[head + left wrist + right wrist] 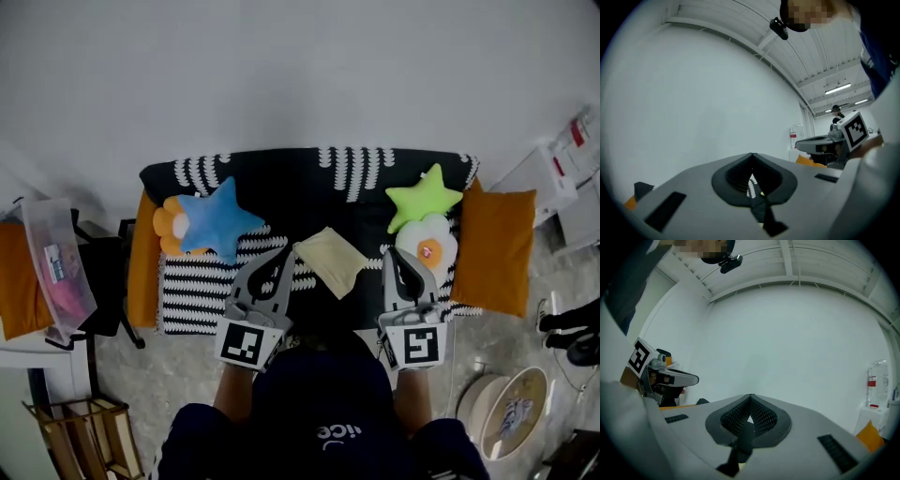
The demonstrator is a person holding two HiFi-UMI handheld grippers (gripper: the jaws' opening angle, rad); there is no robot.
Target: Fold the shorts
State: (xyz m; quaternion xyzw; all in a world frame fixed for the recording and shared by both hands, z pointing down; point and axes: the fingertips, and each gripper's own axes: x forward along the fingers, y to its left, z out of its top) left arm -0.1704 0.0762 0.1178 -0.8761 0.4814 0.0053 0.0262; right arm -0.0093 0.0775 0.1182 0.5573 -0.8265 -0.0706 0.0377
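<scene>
A blue star pillow (214, 221) and a green star pillow (424, 198) flank the pale yellow shorts (331, 259), which lie folded at the middle of the striped blanket (197, 291). My left claw (280, 253) and right claw (392, 254) sit either side of them, both pressed fully together, gripping nothing.
</scene>
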